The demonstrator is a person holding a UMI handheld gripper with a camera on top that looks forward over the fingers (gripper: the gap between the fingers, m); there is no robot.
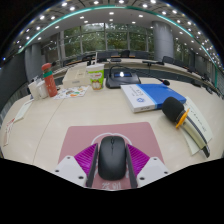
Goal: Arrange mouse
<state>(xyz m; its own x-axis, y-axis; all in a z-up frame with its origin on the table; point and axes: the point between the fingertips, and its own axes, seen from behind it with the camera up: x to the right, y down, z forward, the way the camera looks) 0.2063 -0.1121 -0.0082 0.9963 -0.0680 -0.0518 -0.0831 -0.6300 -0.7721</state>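
Gripper view: one gripper (112,176) low over a pale table (60,125).
Fingers: parted only to the width of one dark mouse (112,158), with both purple pads (84,158) against its sides (a clasp, no gap seen).
Mouse place: on one pink mat (100,133), at the mat's near edge.
Pose: fingers point level and forward along the table; the holding hand is out of sight.
Beyond the mat: one blue book (141,96), one orange bottle (50,80), one laptop (124,76).
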